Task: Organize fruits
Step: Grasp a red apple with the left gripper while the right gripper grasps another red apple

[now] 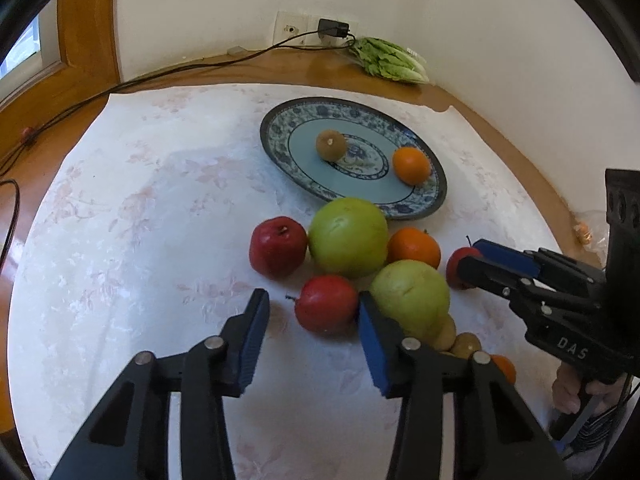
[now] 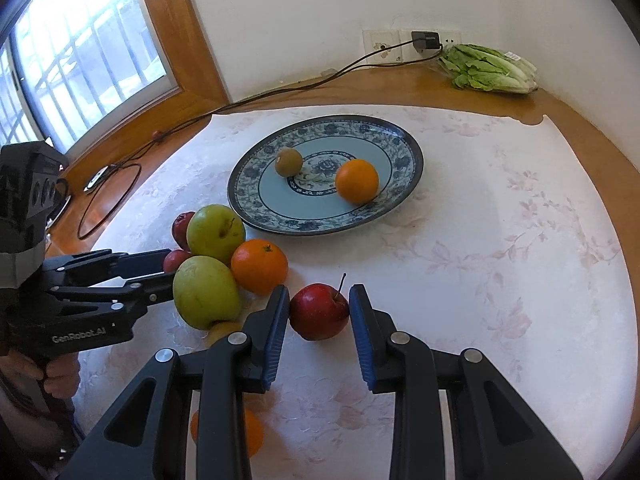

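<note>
Two fruits lie on the blue patterned plate (image 2: 404, 148): a kiwi (image 2: 288, 162) left of centre and an orange (image 2: 357, 181) toward the right rim, apart from each other. Off the plate, on the white floral cloth (image 2: 500, 240), I see a cluster of fruit just in front of it: two green apples (image 2: 215, 228) touching each other, an orange between them and the plate (image 2: 259, 266), and red apples at the sides. My left gripper (image 1: 314, 312) is spread wide, with a small red apple (image 1: 326, 304) between its blue pads; the right pad touches the fruit, the left pad stands clear of it. My right gripper (image 2: 319, 312) is also spread, bracketing a stemmed red apple (image 2: 319, 311) that rests on the cloth; both pads sit just beside the skin, and I cannot tell whether they press it. A lettuce head (image 2: 490, 68) lies on the wooden table (image 2: 400, 84) by the wall, beside a plugged-in charger (image 2: 425, 41).
</note>
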### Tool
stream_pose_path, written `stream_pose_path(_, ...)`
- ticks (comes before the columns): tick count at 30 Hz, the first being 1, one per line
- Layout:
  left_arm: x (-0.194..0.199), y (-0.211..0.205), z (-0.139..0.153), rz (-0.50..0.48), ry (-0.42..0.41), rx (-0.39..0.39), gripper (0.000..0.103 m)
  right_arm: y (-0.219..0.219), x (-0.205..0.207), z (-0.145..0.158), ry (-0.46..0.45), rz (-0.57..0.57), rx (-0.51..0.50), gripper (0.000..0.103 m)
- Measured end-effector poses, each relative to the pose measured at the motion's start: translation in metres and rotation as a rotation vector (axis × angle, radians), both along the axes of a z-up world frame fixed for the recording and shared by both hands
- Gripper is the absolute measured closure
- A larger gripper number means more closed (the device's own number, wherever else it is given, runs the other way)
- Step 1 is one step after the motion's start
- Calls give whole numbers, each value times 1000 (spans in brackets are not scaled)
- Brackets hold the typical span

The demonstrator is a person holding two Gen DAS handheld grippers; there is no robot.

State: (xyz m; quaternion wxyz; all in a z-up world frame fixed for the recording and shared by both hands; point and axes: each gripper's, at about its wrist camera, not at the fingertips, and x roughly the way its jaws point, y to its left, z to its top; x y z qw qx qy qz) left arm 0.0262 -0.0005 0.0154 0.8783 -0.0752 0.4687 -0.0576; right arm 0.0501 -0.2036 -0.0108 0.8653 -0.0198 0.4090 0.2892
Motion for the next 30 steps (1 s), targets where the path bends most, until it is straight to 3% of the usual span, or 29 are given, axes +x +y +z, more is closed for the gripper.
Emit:
stream_pose_path(11,2,2,-1,-3,-1,-21,66,-2,1,0,10,-2,17,71)
stream_pose_path(17,0,2,-1,-3,0,-24,66,2,4,-8,72,28,44,70)
stream_pose_path(30,0,6,2,16,2,-29,66,5,1,-10,44,33,9,70)
